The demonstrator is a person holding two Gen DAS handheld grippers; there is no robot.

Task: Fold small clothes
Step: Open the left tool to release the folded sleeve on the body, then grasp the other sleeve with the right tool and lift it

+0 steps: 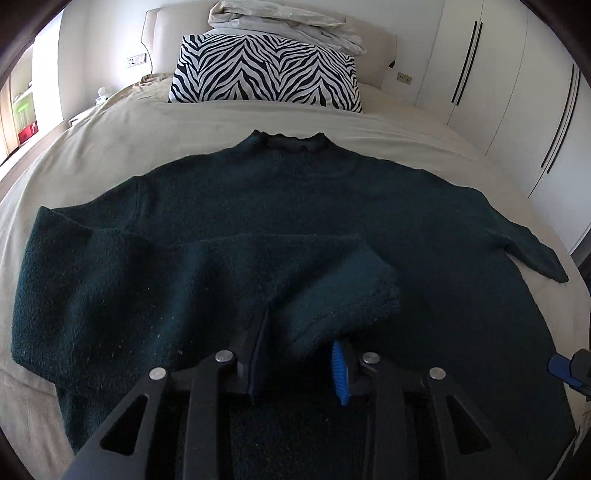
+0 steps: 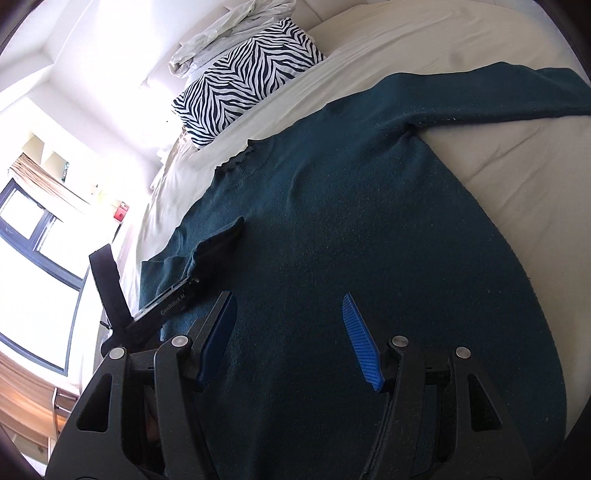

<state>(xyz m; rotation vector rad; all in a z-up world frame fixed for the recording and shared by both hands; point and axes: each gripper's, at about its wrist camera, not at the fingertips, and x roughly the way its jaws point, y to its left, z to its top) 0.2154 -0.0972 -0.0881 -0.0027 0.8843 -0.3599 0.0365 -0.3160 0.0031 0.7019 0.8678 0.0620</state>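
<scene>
A dark green knit sweater (image 1: 295, 199) lies flat on the bed, collar toward the pillow. Its left sleeve (image 1: 280, 273) is folded across the body, and the cuff lies between the fingers of my left gripper (image 1: 300, 345), whose jaws stand partly apart around it. The sweater's right sleeve (image 1: 532, 247) stretches out to the right. In the right wrist view the sweater (image 2: 351, 221) fills the middle. My right gripper (image 2: 288, 314) is open and empty above the body of the sweater. The left gripper (image 2: 199, 266) shows there at the left, with the cuff in it.
The bed has a cream sheet (image 1: 110, 147). A zebra-striped pillow (image 1: 266, 74) and a crumpled white blanket (image 1: 288, 22) lie at the headboard. White wardrobe doors (image 1: 498, 92) stand at the right. A window (image 2: 33, 258) is on the left.
</scene>
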